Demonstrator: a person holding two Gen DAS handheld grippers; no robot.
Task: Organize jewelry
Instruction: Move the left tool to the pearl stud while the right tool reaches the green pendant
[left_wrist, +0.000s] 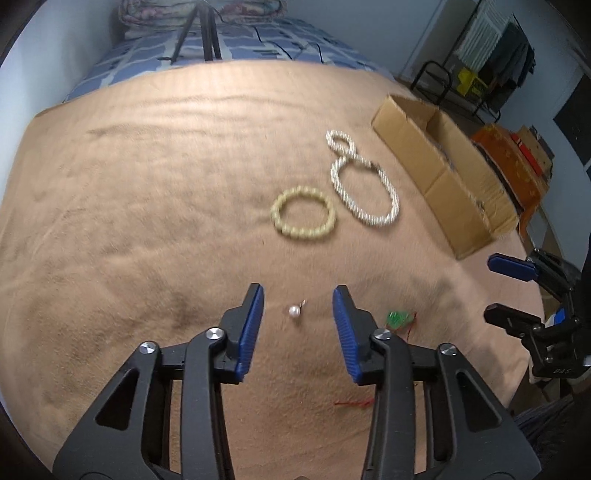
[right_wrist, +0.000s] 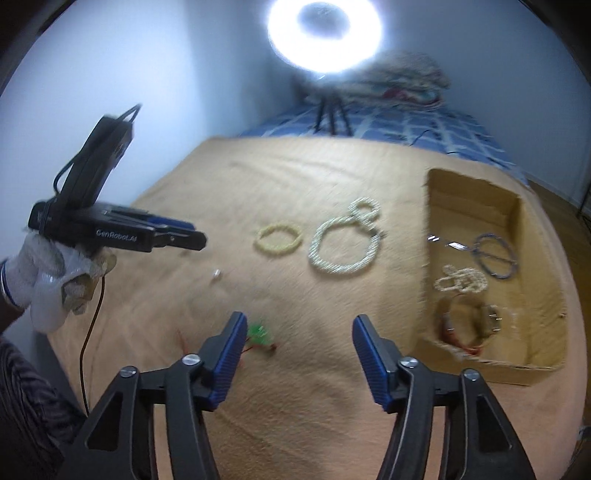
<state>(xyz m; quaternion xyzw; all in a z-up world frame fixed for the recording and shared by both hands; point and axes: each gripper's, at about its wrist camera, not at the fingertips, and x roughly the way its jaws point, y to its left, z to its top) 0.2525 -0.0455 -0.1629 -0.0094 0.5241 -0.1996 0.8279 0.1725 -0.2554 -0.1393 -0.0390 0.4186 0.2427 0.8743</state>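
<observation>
The left gripper (left_wrist: 298, 295) hangs unclenched, a pearl earring (left_wrist: 294, 311) lying loose on the tan blanket (left_wrist: 147, 221) between its fingers; the right gripper (right_wrist: 300, 325), also released, has the green pendant (right_wrist: 259, 331) beside its left finger.

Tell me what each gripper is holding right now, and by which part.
Nothing is held. The left gripper stands open around the pearl earring without touching it; the right gripper is open over bare cloth.

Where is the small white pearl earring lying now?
In the left wrist view, the small white pearl earring lies on the tan blanket between the left gripper's open jaws.
</observation>
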